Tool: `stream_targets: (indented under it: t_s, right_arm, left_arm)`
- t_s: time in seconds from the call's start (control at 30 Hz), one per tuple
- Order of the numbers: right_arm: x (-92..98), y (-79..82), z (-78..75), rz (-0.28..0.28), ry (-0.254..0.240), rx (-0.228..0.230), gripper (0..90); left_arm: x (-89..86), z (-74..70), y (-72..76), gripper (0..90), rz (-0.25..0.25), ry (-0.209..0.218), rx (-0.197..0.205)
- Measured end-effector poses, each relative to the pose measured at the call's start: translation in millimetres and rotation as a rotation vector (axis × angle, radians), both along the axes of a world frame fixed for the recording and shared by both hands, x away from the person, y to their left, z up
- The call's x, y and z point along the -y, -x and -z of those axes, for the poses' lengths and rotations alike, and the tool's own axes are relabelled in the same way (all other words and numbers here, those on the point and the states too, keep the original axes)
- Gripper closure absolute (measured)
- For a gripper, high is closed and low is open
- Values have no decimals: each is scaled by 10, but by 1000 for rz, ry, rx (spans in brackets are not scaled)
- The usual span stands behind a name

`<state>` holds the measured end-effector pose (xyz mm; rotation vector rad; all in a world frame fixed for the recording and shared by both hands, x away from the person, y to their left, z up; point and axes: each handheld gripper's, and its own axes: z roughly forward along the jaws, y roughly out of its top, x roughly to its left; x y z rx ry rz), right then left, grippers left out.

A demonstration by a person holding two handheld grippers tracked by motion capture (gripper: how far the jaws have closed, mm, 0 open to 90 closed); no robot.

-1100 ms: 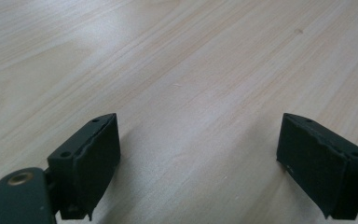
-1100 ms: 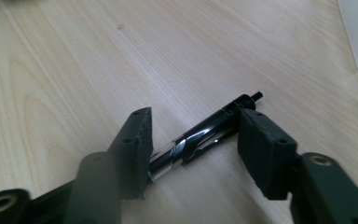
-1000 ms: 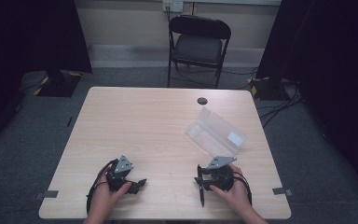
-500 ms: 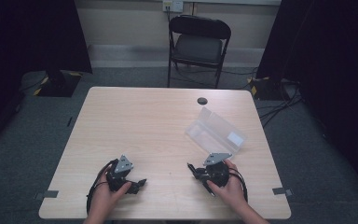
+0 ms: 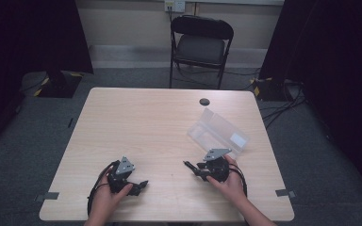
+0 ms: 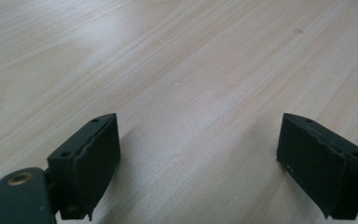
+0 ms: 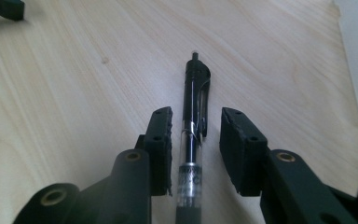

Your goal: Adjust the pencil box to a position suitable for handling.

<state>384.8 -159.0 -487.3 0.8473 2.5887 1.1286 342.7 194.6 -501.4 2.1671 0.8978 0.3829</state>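
Observation:
A black-and-clear click pen point(image 7: 196, 88) lies flat on the light wooden table point(image 5: 151, 122). My right gripper point(image 7: 196, 114) straddles it, one jaw on each side, and its jaws have just been opening. The pads do not press on the pen. In the high view the right gripper point(image 5: 193, 167) lies near the table's front right and points left. My left gripper point(image 5: 141, 185) rests at the front left. Its jaws point(image 6: 200, 135) stand wide open over bare wood.
A clear plastic case point(image 5: 219, 134) lies just behind the right hand. A small black round cap point(image 5: 204, 101) sits near the far edge. A black folding chair point(image 5: 201, 44) stands beyond the table. A jaw of the left gripper point(image 7: 2, 8) shows at the right gripper view's top left.
The right gripper has swung from pointing toward the front edge to pointing left across the table. The left hand has stayed still.

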Motion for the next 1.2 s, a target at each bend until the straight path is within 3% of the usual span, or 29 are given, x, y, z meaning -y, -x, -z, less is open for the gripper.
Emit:
stream_targets:
  t_s: [0.2,0.43,0.6,0.7,0.83,0.87,0.97,1.07,1.2]
  right_arm:
    - [195,118,-58,21,-17,-20,613]
    - [337,222,7,18,-16,-37,611]
    - [345,259,17,15,-6,-38,648]
    - [330,299,31,23,10,-2,660]
    - [337,339,34,48,15,7,685]
    - [334,371,36,65,34,34,725]
    - [333,375,23,59,41,20,799]
    - [356,355,25,71,15,-13,803]
    - [346,347,13,79,23,-21,803]
  left_arm:
    - [0,0,0,131,0,0,0]
    - [0,0,0,131,0,0,0]
    - [1,1,1,131,-1,1,-1]
    - [1,1,1,131,-1,2,-2]
    - [1,0,1,131,0,1,-2]
    - [1,0,1,131,-1,1,-2]
    - [1,0,2,131,-1,1,-1]
    - [1,0,1,131,-1,1,-1]
    - [1,1,1,131,0,1,-1]
